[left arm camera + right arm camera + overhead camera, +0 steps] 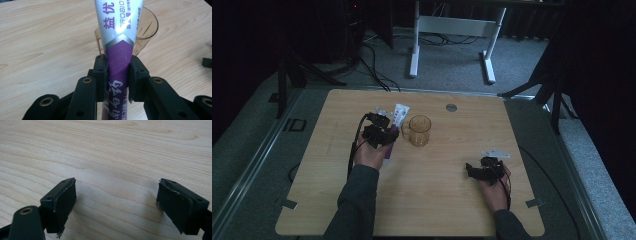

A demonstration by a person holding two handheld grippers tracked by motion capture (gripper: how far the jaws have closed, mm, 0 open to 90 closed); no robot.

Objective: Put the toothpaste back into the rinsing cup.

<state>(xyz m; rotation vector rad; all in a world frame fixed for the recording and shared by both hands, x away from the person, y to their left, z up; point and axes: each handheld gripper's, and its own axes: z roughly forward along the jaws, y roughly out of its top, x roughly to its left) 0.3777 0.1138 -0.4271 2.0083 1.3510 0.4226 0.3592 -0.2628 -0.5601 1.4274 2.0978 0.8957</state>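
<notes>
On the bench (437,200), our left gripper (117,72) is pinching the tube (119,37) beside the cup (419,131); right gripper (116,202) is idling spread. Next, we're tipping it in.

One toothpaste tube (117,47), one clear cup (419,130), two grippers.

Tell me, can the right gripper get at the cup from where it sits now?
Probably yes. The right gripper is open and holds nothing, and bare table lies between it and the cup. The left gripper, clamped on the toothpaste tube, crowds the cup's far side.
</notes>
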